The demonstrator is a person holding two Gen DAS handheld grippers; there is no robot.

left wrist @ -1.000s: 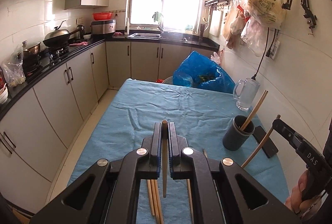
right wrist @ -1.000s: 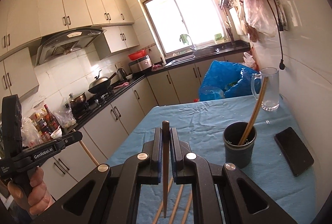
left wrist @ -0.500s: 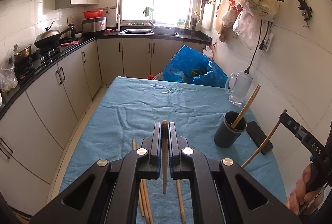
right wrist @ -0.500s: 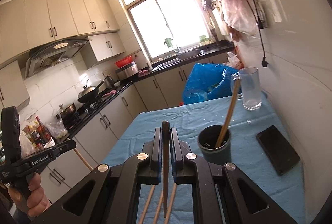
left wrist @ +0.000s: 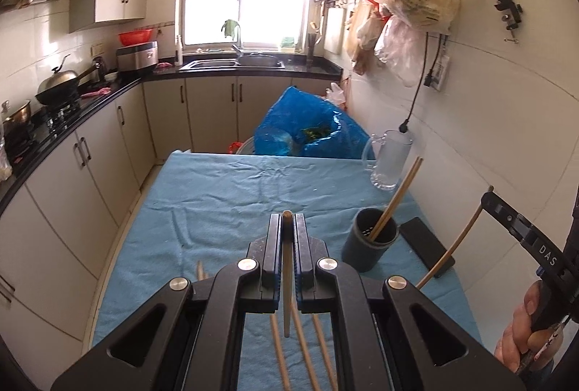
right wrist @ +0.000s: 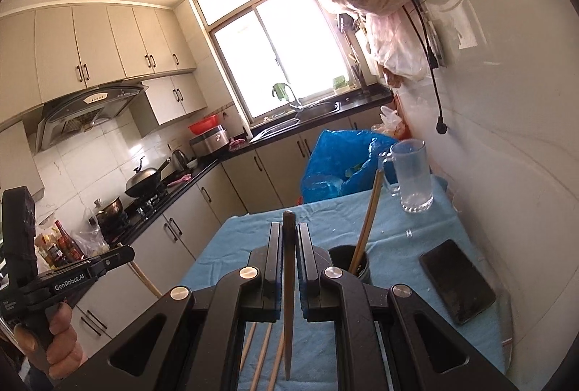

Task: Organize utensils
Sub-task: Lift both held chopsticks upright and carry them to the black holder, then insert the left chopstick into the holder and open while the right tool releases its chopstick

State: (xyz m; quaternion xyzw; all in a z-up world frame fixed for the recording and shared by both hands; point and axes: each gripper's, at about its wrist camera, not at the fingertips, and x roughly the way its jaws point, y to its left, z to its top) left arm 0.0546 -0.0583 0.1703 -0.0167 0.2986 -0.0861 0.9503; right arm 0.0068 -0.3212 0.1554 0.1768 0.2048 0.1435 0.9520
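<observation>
Gripping one chopstick (right wrist: 288, 268) upright, the right gripper (right wrist: 288, 246) hovers beside the holder (right wrist: 350, 262), seemingly nearer than the left gripper (left wrist: 287, 242), likewise clamped on a chopstick (left wrist: 287, 282)

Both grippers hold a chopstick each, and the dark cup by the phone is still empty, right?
Not empty: the dark cup beside the phone already holds chopsticks, as the left wrist view shows. The left gripper and right gripper do each clamp one.
</observation>
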